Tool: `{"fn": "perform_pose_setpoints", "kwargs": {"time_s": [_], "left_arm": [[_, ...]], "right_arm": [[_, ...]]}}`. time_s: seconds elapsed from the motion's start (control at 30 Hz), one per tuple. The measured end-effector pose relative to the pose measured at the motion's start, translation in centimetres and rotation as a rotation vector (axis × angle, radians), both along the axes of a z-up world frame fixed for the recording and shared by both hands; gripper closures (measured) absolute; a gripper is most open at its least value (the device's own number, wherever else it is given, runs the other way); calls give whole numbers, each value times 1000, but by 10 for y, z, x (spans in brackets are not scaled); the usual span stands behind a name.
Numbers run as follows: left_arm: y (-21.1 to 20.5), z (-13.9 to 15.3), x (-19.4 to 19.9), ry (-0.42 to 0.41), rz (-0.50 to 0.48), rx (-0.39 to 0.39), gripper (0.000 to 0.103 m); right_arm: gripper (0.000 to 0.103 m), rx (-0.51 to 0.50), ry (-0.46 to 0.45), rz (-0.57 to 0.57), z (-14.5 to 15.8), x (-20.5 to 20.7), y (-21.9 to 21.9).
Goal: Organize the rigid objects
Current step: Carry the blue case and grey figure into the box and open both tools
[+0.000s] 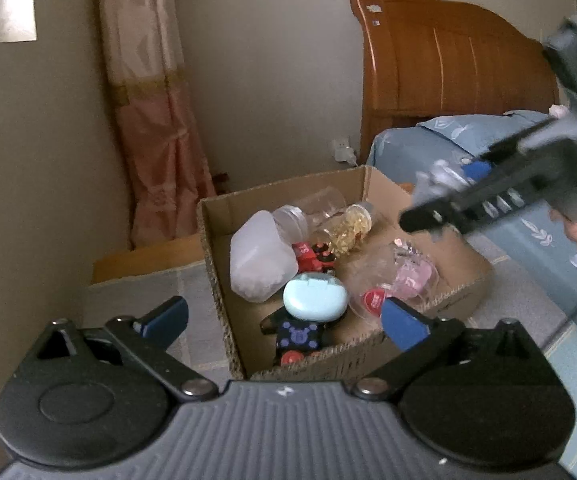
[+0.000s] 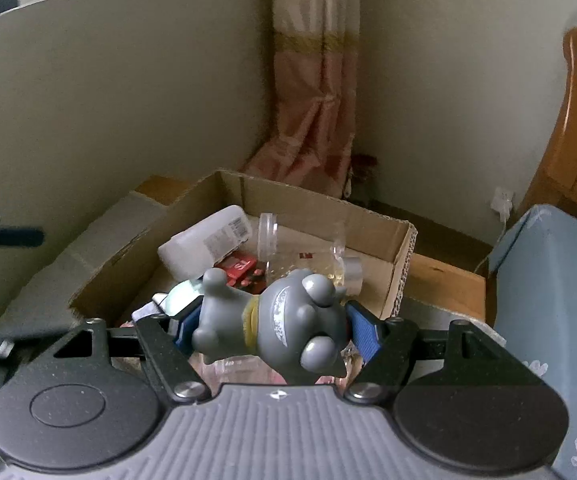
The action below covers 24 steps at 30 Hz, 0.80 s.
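Observation:
A cardboard box sits on the floor, also in the right wrist view. It holds a white plastic tub, a light blue case, a jar of yellow bits, clear cups and small toys. My left gripper is open and empty just in front of the box. My right gripper is shut on a grey toy figure and holds it above the box's near side. In the left wrist view the right gripper is blurred above the box's right edge.
A bed with blue bedding and a wooden headboard stands to the right of the box. A pink curtain hangs in the corner behind it. A low wooden board lies beside the box. A wall plug is near the bed.

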State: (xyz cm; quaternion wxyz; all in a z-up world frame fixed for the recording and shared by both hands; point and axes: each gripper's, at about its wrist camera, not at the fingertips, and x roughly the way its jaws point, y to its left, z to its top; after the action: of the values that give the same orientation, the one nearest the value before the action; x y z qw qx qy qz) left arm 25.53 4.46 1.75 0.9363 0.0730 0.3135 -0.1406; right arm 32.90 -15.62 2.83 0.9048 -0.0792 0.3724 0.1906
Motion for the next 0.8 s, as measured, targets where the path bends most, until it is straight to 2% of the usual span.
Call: {"fn": "perform_pose_setpoints", "kwargs": {"time_s": [0.13, 0.33, 0.37, 0.43, 0.8], "left_arm": [[5, -7, -6, 32, 13, -5, 1], [9, -8, -14, 11, 20, 29, 1], [9, -7, -15, 3, 19, 31, 1], [10, -5, -16, -5, 15, 30, 1], [9, -1, -22, -4, 24, 10, 1]], "right_arm": [[26, -21, 57, -36, -7, 24, 8], [25, -35, 156, -99, -25, 52, 12], [23, -38, 157, -105, -28, 53, 13], [0, -46, 146, -106, -29, 51, 13], [0, -72, 92, -79, -14, 26, 23]]}}
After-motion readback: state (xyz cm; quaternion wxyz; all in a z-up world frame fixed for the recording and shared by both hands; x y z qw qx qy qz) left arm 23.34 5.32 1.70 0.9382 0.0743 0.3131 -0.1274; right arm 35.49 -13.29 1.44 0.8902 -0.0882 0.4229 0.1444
